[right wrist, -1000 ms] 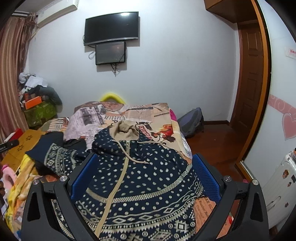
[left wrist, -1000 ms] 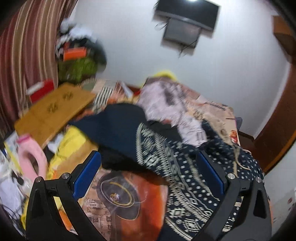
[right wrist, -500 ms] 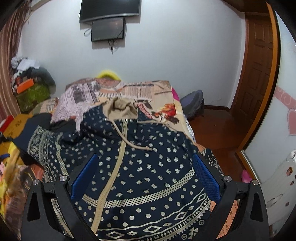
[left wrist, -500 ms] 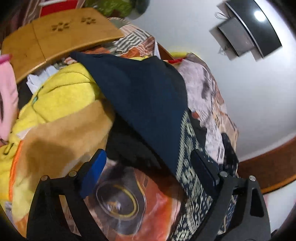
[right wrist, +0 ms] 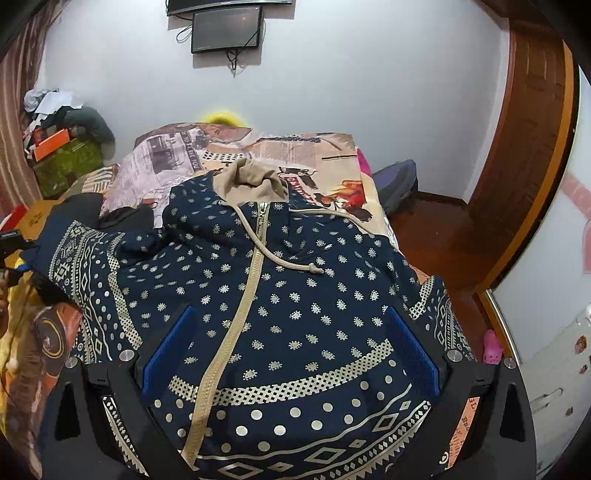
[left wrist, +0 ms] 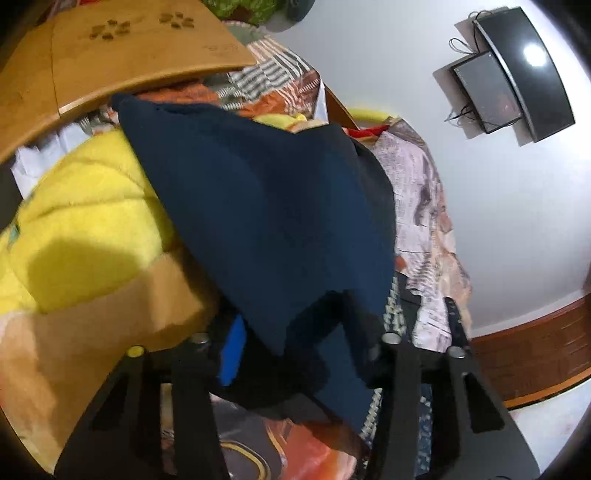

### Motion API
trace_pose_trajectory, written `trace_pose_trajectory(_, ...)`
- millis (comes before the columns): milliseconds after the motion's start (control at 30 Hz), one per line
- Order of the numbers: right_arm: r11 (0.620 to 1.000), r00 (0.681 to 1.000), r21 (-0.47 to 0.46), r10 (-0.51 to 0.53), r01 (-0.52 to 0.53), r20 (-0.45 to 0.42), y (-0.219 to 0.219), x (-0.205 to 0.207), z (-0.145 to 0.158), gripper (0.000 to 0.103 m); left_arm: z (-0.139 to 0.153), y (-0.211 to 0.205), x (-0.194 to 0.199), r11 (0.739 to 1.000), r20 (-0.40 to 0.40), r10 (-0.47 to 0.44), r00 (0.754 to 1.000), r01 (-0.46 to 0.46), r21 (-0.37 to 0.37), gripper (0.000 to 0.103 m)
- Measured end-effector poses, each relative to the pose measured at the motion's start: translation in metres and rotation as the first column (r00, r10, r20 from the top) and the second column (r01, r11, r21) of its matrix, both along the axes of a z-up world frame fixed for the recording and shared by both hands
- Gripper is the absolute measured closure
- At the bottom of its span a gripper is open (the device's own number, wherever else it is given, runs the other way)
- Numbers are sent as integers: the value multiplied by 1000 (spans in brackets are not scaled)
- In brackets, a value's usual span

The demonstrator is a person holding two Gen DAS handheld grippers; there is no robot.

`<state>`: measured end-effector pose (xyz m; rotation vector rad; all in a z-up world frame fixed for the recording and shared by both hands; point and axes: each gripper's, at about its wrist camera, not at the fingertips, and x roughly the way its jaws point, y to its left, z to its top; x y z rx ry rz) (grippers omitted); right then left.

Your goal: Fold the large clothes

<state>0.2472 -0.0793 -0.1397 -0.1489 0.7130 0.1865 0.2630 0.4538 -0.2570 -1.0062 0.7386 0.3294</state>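
A navy hoodie with pale dots, a beige zip and a beige hood lies face up on the printed bed cover. Its left sleeve, plain navy on this side, is draped over yellow bedding. My left gripper is closing with the sleeve's lower edge between its jaws; one blue pad still shows bare and the other is hidden by cloth. My right gripper hovers open just above the hoodie's lower body, nothing between its pads.
A yellow blanket and a wooden folding table lie left of the sleeve. Screens hang on the far wall. A backpack and a wooden door are at the right of the bed.
My left gripper swung down and rolled onto the navy sleeve, and its jaws narrowed around the cloth. My right gripper sank closer to the hoodie's body and stayed open.
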Motion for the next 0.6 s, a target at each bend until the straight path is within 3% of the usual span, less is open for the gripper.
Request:
trace_pose_trajectory(167,1000,1000,-7,1,-1,4,1,-3,3,3,23,-10,2,990,-5,13,1000,-12,138,81)
trace_pose_trajectory(233,1000,1000,2,2,-2,6,-1,-5,6,3,35,-16,5,981,-22,0,1000,4,194,94)
trace_pose_trajectory(367,1000,1000,13,4,-4,17,-6,-9,13,3,70,-33,11,951,-21,-45,999,49,304,97)
trace_pose_trajectory(600,999,998,54,-8,5,56,-23,-18,32,3,151,-97,25,877,54,-189,980,144,459,100)
